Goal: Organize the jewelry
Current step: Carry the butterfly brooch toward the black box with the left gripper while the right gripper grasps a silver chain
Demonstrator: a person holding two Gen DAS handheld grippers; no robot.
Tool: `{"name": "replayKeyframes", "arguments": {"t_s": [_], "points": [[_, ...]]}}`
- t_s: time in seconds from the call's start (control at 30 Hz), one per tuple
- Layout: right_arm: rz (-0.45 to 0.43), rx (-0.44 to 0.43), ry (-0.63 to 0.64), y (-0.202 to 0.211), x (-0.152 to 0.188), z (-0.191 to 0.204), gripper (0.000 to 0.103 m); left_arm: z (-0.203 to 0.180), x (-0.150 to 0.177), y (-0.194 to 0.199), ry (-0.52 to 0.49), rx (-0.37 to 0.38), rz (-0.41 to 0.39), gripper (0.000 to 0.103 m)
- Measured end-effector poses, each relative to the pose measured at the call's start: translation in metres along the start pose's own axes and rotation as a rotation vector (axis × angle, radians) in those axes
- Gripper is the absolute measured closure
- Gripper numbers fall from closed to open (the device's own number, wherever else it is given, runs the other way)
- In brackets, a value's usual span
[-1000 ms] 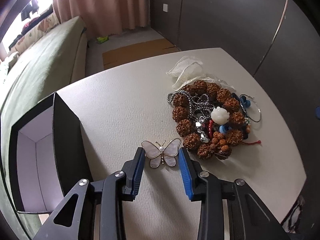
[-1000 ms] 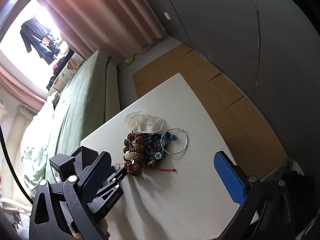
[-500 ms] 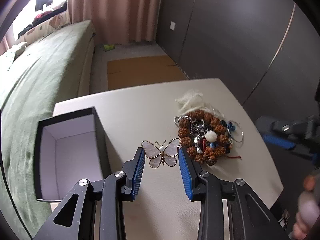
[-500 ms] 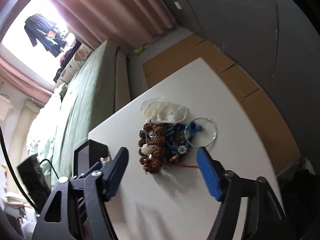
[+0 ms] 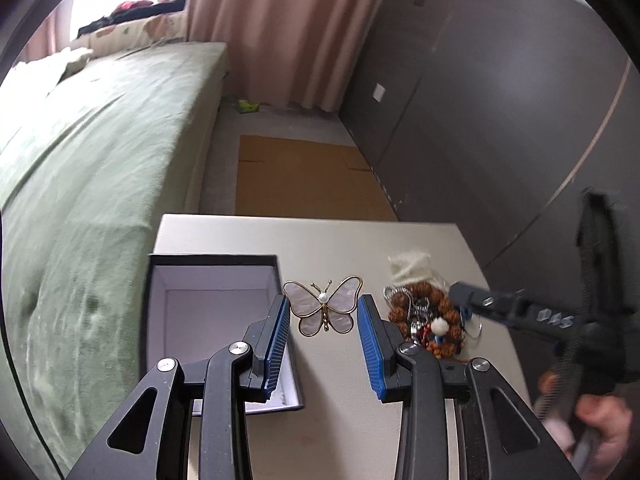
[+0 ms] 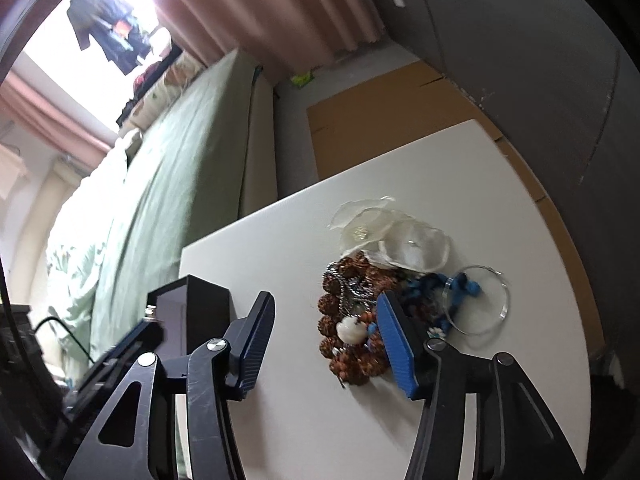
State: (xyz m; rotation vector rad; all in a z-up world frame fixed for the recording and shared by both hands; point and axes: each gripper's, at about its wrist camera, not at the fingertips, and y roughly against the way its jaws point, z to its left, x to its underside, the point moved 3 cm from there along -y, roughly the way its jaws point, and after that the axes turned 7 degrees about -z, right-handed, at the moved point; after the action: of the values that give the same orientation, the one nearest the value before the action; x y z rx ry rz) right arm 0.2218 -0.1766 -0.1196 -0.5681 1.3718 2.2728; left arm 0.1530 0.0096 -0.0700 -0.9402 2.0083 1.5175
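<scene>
Left wrist view: a green-covered bed [image 5: 92, 152] is seen filling the left side, with pink curtains [image 5: 288, 28] behind it and a dark grey wall [image 5: 480, 100] to the right. Flattened cardboard [image 5: 304, 178] lies on the floor beyond a white table [image 5: 320, 240]. On the table's left part an open black box [image 5: 216, 320] with a pale lining stands upright. To the right of it a pile of jewelry [image 5: 424, 320] is heaped: brown seed beads, a silver chain, a white carved bead, and a whitish pouch at the far end.

The left gripper [image 5: 323, 328] is raised above the table, and a butterfly brooch [image 5: 323, 306] with pearly wings and a gold outline is clamped by its wingtips between the blue pads, beside the near right wall of the box.

In the right wrist view the right gripper [image 6: 326, 340] is held over the table with its jaws closing; nothing is pressed between them, and the bead pile [image 6: 356, 320] lies below, partly behind the right pad. A thin silver bangle [image 6: 478, 300] rests at the pile's right edge. A hand [image 5: 600, 424] is seen on that gripper's handle.
</scene>
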Motion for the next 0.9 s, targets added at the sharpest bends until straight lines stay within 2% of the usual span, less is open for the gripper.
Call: {"name": "replayKeyframes", "arguments": {"t_s": [0.03, 0.1, 0.23, 0.3, 0.43, 0.57, 0.77, 0.9], "points": [[0.015, 0.01, 0.013, -0.006, -0.001, 0.003, 0.053, 0.005, -0.002, 0.002, 0.01, -0.005, -0.003, 0.067], [0.041, 0.03, 0.043, -0.017, -0.003, 0.008, 0.066, 0.011, -0.005, 0.005, 0.024, -0.017, -0.007, 0.067], [0.055, 0.063, 0.086, -0.033, -0.002, 0.014, 0.067, 0.026, -0.008, 0.01, 0.049, -0.028, -0.015, 0.067], [0.076, 0.099, 0.11, -0.04, 0.0, 0.013, 0.074, 0.03, -0.008, 0.011, 0.052, -0.037, -0.018, 0.067], [0.097, 0.133, 0.109, -0.049, 0.003, 0.007, 0.075, 0.038, -0.01, 0.012, 0.069, -0.043, -0.017, 0.067], [0.107, 0.23, 0.162, -0.052, 0.006, 0.008, 0.083, 0.043, -0.01, 0.013, 0.083, -0.04, -0.017, 0.067], [0.12, 0.318, 0.207, -0.056, 0.007, 0.007, 0.082, 0.045, -0.01, 0.015, 0.083, -0.047, -0.018, 0.067], [0.101, 0.332, 0.231, -0.06, 0.005, 0.002, 0.082, 0.044, -0.007, 0.016, 0.071, -0.054, -0.013, 0.067]]}}
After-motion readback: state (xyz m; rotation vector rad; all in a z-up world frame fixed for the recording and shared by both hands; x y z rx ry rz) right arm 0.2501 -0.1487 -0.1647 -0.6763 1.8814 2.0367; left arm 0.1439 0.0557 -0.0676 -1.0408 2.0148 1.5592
